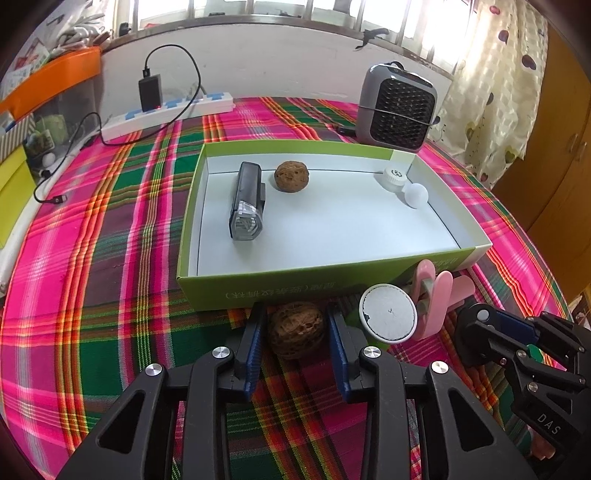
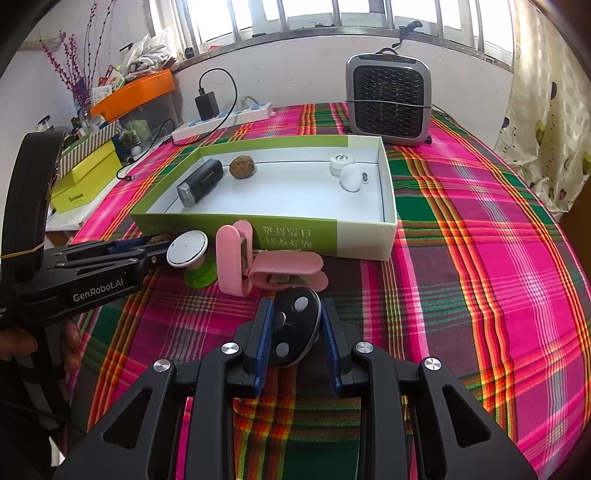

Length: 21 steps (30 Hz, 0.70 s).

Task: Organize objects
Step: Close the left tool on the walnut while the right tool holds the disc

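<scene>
A walnut (image 1: 295,329) on the bench just near the green box (image 1: 258,286) is clenched by the left tool (image 1: 295,341); a black disc (image 2: 295,326) is gripped by the right tool (image 2: 295,334); lifting into the box is judged next

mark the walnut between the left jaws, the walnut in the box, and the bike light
Walnut outside box (image 1: 295,329), left wrist view, shell middle.
Walnut in box (image 1: 291,176), left wrist view, shell middle.
Bike light (image 1: 246,201), left wrist view, body top.

I get strong daylight from the barred window (image 1: 258,11) at the back, blown out to white glare. Colours on the worktop (image 1: 110,221) read bright and sharp, shadows soft. Fisheye bending curves both views' edges, corners vignetted black.
</scene>
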{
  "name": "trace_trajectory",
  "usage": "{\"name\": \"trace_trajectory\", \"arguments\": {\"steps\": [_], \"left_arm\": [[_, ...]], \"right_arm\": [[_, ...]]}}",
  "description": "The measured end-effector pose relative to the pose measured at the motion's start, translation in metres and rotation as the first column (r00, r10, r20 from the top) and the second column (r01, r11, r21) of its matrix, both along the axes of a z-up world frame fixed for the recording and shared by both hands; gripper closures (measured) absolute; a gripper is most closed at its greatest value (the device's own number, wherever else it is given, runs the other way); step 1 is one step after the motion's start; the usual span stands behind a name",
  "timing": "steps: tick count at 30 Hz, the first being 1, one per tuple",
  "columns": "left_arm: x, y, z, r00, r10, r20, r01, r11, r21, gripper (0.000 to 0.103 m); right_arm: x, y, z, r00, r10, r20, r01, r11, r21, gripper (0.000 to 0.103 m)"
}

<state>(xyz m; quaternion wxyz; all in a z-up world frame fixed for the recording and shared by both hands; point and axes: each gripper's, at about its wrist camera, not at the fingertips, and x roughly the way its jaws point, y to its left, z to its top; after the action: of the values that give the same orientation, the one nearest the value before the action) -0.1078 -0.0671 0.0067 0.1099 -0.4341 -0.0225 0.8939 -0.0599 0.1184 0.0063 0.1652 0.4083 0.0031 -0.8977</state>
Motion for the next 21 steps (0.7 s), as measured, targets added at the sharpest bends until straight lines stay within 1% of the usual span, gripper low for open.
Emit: {"name": "trace_trajectory", "arguments": {"steps": [17,21], "left_arm": [[0.0045,0.0007,0.0019,1.0,-0.003,-0.006,0.003,1.0,-0.02,0.073],[0.0074,-0.001,0.0062,1.0,0.003,-0.016,-0.004,1.0,-0.022,0.073]], "right_arm": [[0.0002,0.0008,0.0005,1.0,0.006,-0.002,-0.006,1.0,0.003,0.076],[0.0003,0.0005,0.0028,1.0,0.007,-0.012,-0.007,1.0,0.004,0.077]]}}
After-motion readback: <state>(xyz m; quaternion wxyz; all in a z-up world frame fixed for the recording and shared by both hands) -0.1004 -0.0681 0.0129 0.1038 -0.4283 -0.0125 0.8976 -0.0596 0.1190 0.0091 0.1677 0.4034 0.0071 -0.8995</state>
